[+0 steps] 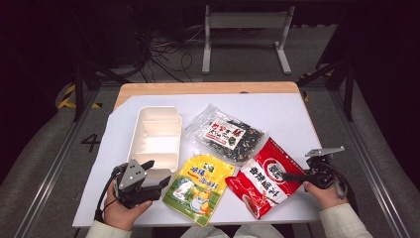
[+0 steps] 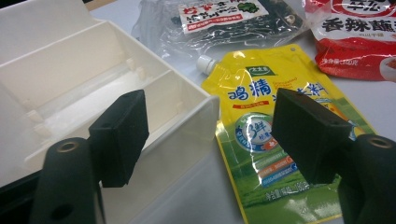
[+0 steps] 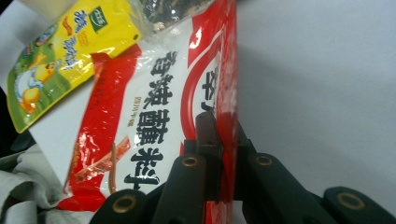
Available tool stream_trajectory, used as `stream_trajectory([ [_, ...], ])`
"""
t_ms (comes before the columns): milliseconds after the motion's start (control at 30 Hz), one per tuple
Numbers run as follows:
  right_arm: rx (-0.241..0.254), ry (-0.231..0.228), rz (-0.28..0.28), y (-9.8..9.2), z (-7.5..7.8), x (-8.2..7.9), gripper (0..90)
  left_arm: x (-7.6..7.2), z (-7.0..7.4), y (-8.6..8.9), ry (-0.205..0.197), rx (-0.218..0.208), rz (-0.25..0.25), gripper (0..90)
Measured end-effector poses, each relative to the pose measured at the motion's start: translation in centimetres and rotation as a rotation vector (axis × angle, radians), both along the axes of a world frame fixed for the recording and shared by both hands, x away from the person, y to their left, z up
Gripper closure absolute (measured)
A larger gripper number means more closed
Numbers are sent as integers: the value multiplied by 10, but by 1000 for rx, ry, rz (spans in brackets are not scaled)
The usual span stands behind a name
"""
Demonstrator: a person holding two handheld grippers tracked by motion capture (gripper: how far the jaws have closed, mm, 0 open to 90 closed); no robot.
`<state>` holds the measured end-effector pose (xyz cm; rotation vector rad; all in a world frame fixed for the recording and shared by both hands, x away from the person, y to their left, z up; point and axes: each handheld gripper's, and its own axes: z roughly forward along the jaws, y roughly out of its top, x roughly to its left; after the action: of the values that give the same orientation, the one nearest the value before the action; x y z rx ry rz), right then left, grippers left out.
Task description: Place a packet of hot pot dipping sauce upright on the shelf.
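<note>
The right tool (image 1: 297,176) has pinched the edge of the red pouch (image 1: 265,177) lying on the surface (image 1: 292,114), while the left tool (image 1: 156,173) hovers agape beside the empty box (image 1: 154,135), so packing seems barely begun.

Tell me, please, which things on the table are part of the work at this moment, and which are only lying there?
In use now:
- red packet, its edge pinched by the right claw
- left claw, open, at the near corner of the white divided box

Lying untouched:
- yellow spout pouch
- clear bag of dark dried food
</note>
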<state>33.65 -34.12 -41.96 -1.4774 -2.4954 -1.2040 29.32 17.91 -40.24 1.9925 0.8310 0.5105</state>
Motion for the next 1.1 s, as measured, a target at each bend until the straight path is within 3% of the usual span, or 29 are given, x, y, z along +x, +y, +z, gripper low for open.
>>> stream_trajectory([
  [200, -13, -69, 11, -2, 26, -11, 881, 3, 1, 0, 21, -51, -36, 299],
  [533, -33, -227, 70, 12, 71, -31, 882, 7, 2, -2, -8, -65, -55, 324],
  [700, -89, -352, 148, 22, 89, -42, 882, 8, 3, -4, -15, -95, -63, 350],
  [733, -89, -352, 148, 22, 89, -42, 882, 8, 3, -5, -20, -93, -64, 350],
  [767, -103, -385, 168, 24, 93, -45, 883, 8, 2, -7, -23, -82, -63, 364],
  [967, -153, -435, 184, 27, 100, -49, 883, 10, 1, -14, -32, -74, -78, 381],
  [1100, -150, -440, 180, 24, 102, -49, 884, 12, 0, -20, -27, -63, -89, 395],
])
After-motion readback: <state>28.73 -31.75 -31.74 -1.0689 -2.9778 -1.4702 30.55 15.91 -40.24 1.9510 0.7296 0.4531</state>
